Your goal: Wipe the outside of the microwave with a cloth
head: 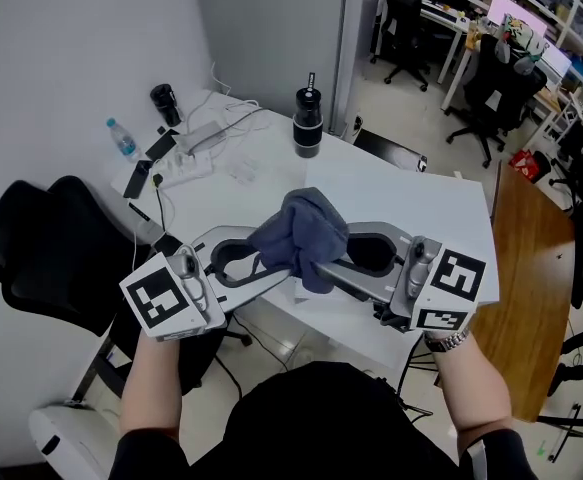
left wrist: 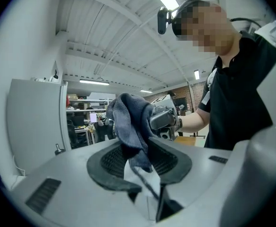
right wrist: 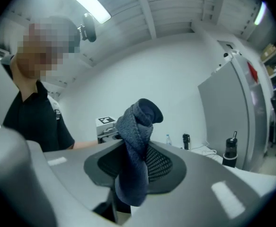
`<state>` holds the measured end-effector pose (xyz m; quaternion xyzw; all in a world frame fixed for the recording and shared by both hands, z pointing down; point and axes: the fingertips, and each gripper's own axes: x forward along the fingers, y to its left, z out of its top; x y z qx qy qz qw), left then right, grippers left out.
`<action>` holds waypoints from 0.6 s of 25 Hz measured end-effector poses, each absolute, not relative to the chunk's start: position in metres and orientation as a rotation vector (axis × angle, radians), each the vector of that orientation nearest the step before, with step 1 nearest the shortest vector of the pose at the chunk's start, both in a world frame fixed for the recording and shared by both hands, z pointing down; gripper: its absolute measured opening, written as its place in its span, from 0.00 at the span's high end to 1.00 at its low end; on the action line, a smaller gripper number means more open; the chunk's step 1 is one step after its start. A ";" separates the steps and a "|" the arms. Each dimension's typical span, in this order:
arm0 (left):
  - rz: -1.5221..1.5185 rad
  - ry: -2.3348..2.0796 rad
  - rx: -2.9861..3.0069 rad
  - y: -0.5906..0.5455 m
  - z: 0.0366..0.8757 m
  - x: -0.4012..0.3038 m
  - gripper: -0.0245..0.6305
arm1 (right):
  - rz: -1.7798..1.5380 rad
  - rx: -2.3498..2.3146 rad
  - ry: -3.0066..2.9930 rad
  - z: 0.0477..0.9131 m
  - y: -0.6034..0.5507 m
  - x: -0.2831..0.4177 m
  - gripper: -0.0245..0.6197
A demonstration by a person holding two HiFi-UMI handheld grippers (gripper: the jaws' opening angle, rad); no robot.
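We hold the blue cloth (head: 301,233) in the air over the near edge of the white table (head: 401,203), at 6 o'clock from the black bottle (head: 308,120). The right claw (head: 323,265), entering from 3 o'clock, is clamped on the cloth. The left claw (head: 263,260), entering from 9 o'clock, stands apart with a fold of the cloth hanging between its pads.
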<state>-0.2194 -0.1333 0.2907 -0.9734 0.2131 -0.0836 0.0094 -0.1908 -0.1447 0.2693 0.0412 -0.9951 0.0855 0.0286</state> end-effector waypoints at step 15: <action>-0.208 0.877 -3.028 -0.170 0.318 -0.250 0.79 | 0.652 0.576 -2.487 0.385 -0.234 -0.191 0.80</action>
